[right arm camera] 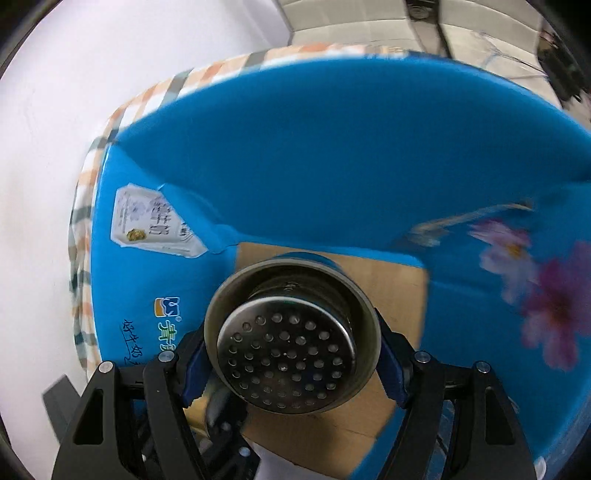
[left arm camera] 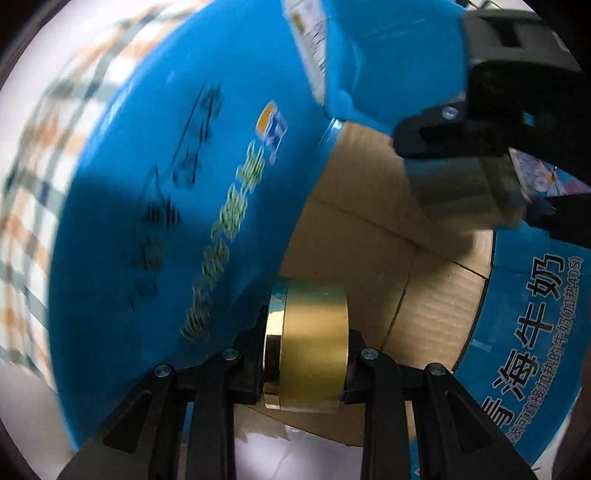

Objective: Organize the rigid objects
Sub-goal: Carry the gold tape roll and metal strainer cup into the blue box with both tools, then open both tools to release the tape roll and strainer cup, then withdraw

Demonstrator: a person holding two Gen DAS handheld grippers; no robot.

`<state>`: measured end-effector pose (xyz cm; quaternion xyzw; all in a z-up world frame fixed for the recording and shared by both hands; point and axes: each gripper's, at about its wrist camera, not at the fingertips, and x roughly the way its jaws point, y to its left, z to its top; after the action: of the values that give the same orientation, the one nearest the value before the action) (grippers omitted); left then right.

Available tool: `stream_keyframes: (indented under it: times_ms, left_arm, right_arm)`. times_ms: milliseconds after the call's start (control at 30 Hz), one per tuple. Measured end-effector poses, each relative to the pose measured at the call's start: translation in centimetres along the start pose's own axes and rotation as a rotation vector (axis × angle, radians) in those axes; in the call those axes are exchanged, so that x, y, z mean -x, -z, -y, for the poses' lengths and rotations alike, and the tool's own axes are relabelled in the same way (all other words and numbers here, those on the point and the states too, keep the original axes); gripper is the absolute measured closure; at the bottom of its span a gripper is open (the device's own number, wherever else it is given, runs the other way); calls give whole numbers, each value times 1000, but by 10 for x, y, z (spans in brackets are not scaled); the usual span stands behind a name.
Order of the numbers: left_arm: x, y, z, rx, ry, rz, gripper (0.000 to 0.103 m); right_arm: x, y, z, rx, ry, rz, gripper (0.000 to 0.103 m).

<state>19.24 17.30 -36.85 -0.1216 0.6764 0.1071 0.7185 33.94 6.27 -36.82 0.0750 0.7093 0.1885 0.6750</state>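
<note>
Blue printed flaps frame an open cardboard box (left arm camera: 369,236) standing on a checked cloth (right arm camera: 88,206). Over its brown inside, the left gripper (left arm camera: 304,354) is clamped tight on a gold roll of tape (left arm camera: 310,343). The right gripper (right arm camera: 291,343), jaws spread wide, grips a steel cup (right arm camera: 291,332) with a perforated strainer inside, also above the box.

A checked cloth (right arm camera: 218,70) in orange, grey and white covers the table, its pattern smeared by blur in the left wrist view (left arm camera: 33,192). Beyond its edge the floor (right arm camera: 48,184) is plain, pale and evenly lit (no hard shadows on it). At the top of the right wrist view runs a light panelled surface (right arm camera: 351,22), with dark, unclear shapes at the far right.
</note>
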Motion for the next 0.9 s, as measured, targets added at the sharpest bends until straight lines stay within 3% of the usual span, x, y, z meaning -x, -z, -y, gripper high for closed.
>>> stream_keyframes:
  times_ms: [300,733,900]
  left_arm:
    - [2,8,-9,23,25,2,78]
    - [7,-9,-13,46,47,-19,77]
    - [30,-14,-18,43,51,22,61]
  right_arm:
    - [-38,-14,-31,207,15,-50,26]
    - [-43,-20,-42,232,24,-90,21]
    - [-39,-19,-47,234,25,-100,15]
